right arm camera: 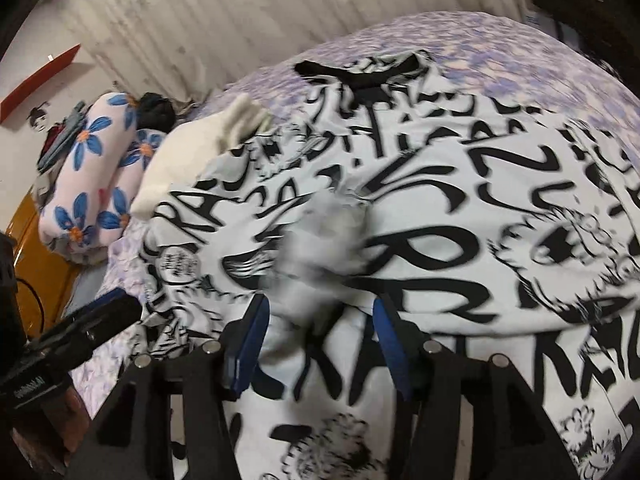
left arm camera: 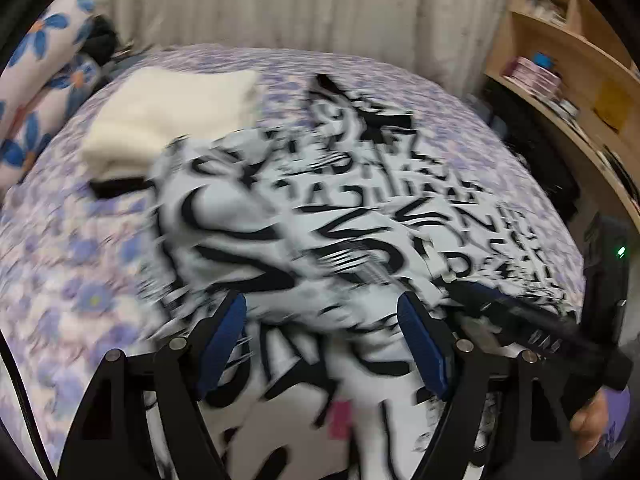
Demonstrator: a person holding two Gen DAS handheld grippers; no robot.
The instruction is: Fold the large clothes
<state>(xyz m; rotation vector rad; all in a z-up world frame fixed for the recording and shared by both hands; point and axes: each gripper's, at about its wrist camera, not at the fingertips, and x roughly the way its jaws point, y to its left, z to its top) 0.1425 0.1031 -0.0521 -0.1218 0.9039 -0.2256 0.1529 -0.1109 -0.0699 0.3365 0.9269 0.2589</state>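
A large white shirt with black graffiti lettering (left arm camera: 340,216) lies spread on the purple floral bed (left arm camera: 72,280), its black collar at the far end; it also shows in the right wrist view (right arm camera: 440,220). My left gripper (left arm camera: 322,316) is open, its blue pads wide apart over the shirt's near part. My right gripper (right arm camera: 320,316) is open too, with a blurred bunch of shirt fabric (right arm camera: 320,248) rising between and ahead of its pads. The right gripper's body (left arm camera: 560,332) shows at the right of the left wrist view. Both views are motion-blurred.
A folded cream garment (left arm camera: 168,116) sits on the bed at the far left, partly under the shirt's sleeve. A rolled blue-flowered blanket (right arm camera: 92,184) lies beyond it. Wooden shelves (left arm camera: 568,60) stand at the right. A curtain (left arm camera: 280,4) hangs behind the bed.
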